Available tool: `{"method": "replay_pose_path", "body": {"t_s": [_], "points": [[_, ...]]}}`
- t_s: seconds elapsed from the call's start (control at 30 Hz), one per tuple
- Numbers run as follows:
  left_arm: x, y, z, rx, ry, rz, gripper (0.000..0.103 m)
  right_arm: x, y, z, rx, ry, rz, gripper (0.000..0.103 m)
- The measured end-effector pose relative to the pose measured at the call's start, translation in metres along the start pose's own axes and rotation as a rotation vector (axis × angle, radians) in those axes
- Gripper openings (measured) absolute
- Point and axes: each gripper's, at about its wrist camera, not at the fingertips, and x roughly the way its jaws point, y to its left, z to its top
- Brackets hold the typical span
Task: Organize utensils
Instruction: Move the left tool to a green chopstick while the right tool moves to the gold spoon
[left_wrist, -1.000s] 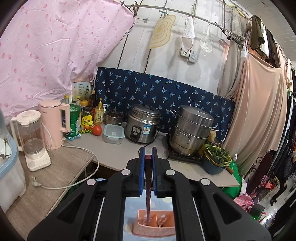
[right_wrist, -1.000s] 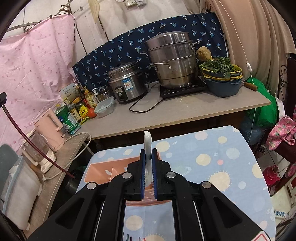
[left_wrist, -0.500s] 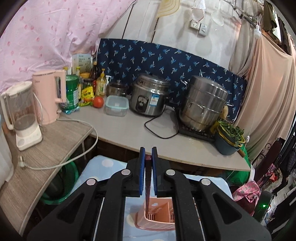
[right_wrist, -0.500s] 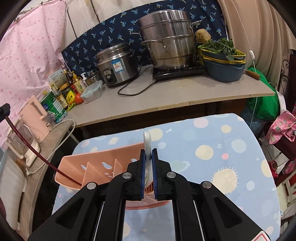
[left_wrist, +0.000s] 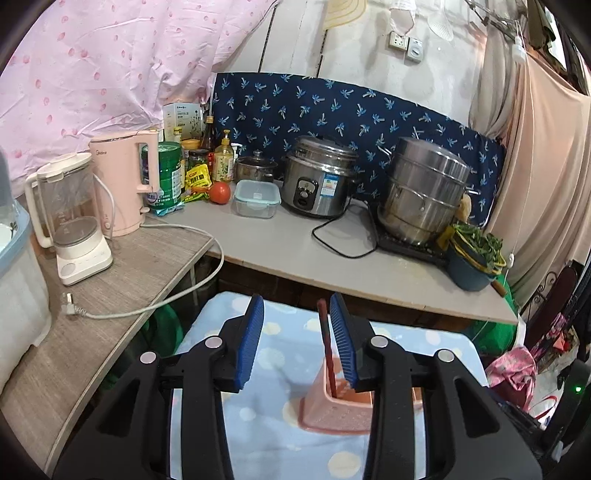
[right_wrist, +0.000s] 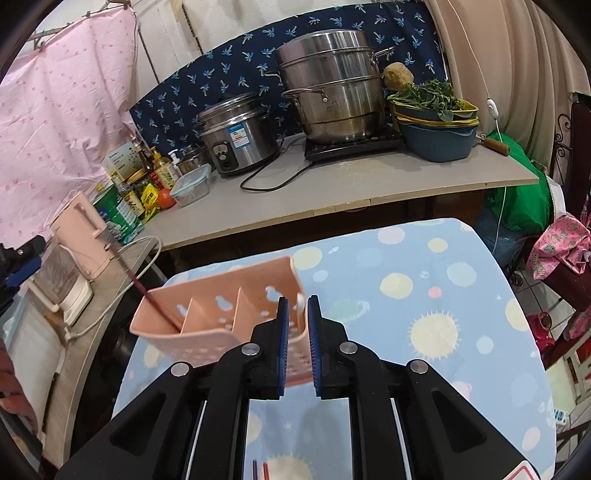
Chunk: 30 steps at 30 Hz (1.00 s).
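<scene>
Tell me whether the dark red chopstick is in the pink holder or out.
In. The chopstick leans with its lower end inside the pink holder's end compartment.

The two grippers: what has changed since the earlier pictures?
The left gripper has just opened and let go of the dark red chopstick, which now stands in the pink holder. The right gripper has just begun opening around the white spoon. The holder stayed put.
</scene>
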Motion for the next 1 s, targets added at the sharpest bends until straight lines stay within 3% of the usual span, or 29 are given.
{"method": "replay_pose_path", "body": {"t_s": [0.47, 0.77, 1.0], "points": [[-0.046, 0.014, -0.109, 0.078, 0.165, 0.005, 0.036, -0.066, -0.004, -0.112, -0.045, 0.094, -0.012, 0.018], [-0.055, 0.032, -0.183, 0.068, 0.299, 0.013, 0.036, -0.071, -0.009, -0.185, -0.056, 0.209, -0.034, 0.018], [-0.062, 0.040, -0.226, 0.082, 0.375, 0.029, 0.036, -0.067, -0.013, -0.220, -0.052, 0.268, -0.039, 0.018]]}}
